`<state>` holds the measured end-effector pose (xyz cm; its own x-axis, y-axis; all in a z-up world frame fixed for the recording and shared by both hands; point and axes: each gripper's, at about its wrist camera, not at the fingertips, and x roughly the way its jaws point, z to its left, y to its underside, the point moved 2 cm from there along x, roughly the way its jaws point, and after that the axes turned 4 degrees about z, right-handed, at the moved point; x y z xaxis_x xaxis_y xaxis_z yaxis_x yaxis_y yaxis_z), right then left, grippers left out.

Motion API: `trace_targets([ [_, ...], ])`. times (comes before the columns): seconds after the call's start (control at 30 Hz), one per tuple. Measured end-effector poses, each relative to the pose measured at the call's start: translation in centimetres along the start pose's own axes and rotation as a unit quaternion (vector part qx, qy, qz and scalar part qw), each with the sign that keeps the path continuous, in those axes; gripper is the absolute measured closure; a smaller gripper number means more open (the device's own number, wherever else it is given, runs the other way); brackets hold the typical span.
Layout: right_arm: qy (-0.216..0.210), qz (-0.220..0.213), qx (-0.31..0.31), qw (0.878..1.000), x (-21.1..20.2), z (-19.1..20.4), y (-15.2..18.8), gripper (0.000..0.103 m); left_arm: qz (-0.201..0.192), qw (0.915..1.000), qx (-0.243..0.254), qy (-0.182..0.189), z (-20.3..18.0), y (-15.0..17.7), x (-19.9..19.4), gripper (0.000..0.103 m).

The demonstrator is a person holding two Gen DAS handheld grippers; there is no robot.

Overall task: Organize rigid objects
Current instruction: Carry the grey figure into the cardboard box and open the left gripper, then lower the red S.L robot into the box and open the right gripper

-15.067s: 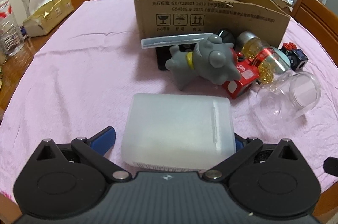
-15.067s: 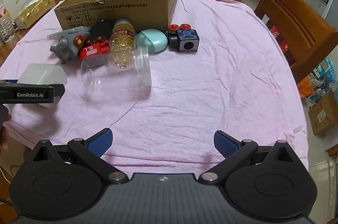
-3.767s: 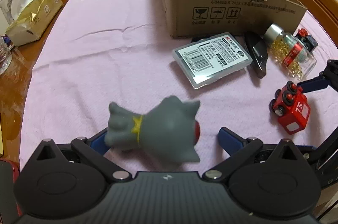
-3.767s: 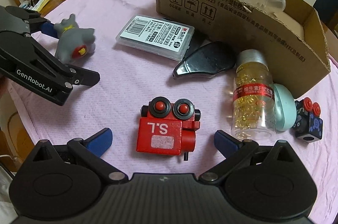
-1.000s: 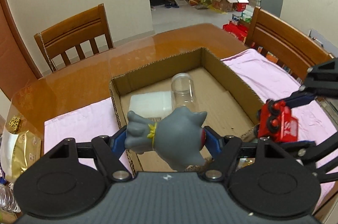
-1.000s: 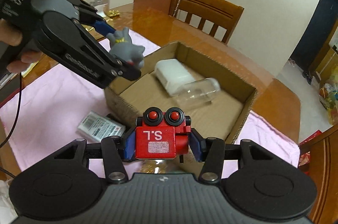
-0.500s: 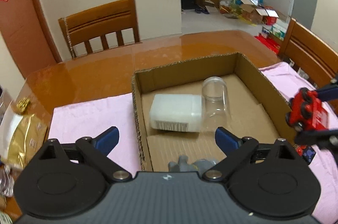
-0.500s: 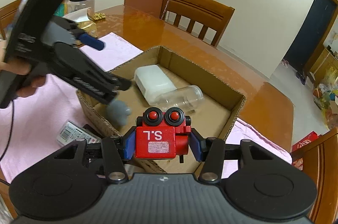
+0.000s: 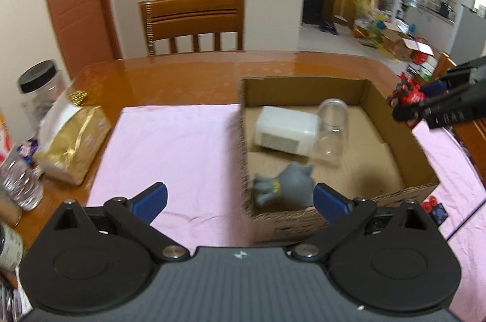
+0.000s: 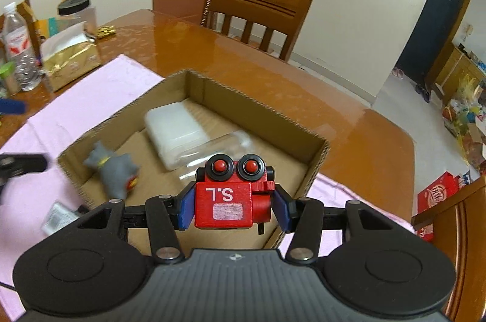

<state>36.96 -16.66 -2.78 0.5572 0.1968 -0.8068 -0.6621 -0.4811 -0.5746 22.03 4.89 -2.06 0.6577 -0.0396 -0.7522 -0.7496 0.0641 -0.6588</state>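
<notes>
Corrugated brown cardboard is my landmark: the open cardboard box (image 10: 316, 153) on the pink cloth (image 9: 182, 145) is where the rigid things go; inside it, near its front-left corner, lies the grey rubber cat toy (image 9: 287, 183) on its side; behind it, toward the box's far wall, rest a white translucent plastic case (image 9: 287, 130) and a clear plastic jar (image 9: 331, 133), touching. My left gripper (image 9: 240, 200) hangs spread and empty above the box's front-left corner. My right gripper (image 10: 232, 208) pinches the red wooden toy train engine (image 10: 232, 202) by its flanks, above the box's near-right rim; I judge it held there so that it can be let go into the bare floor on the box's right side.
</notes>
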Motion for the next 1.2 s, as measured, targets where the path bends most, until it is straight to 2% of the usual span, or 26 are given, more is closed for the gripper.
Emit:
trace_targets([
  [0.13, 0.020, 0.001, 0.025, 0.999, 1.4, -1.4, -1.2, 0.046, 0.002, 0.9994, -0.029, -0.017, 1.5, 1.3, -0.1, 0.001],
  [0.17, 0.023, -0.003, 0.031, 0.999, 1.6, -1.6, -1.4, 0.042, 0.005, 0.9993, -0.031, -0.018, 1.8, 1.6, -0.1, 0.001],
  [0.2, 0.025, -0.006, 0.036, 0.999, 1.7, -1.8, -1.6, 0.028, 0.009, 0.9993, -0.031, -0.019, 2.0, 1.8, -0.1, 0.001],
  [0.27, 0.033, -0.017, 0.042, 0.998, 1.6, -1.9, -1.9, 0.005, 0.011, 0.9991, -0.031, -0.025, 2.3, 2.1, -0.2, 0.001],
  [0.3, 0.036, -0.024, 0.042, 0.998, 1.4, -1.9, -1.9, 0.000, 0.011, 0.9991, -0.033, -0.025, 2.4, 2.3, -0.2, 0.001],
  [0.6, 0.046, -0.030, 0.054, 0.997, -1.5, -1.0, -0.4, 0.000, 0.022, 0.9995, -0.022, -0.010, 2.0, 3.2, -0.7, 0.001],
  [0.8, 0.055, -0.025, 0.078, 0.995, -3.5, 0.9, 2.5, 0.000, 0.026, 0.9996, -0.008, 0.008, 1.2, 4.3, -1.2, 0.001],
  [1.2, 0.063, 0.024, 0.138, 0.988, -3.9, 7.3, 12.3, 0.000, 0.065, 0.9971, 0.015, 0.036, 0.4, 7.2, 0.7, 0.001],
])
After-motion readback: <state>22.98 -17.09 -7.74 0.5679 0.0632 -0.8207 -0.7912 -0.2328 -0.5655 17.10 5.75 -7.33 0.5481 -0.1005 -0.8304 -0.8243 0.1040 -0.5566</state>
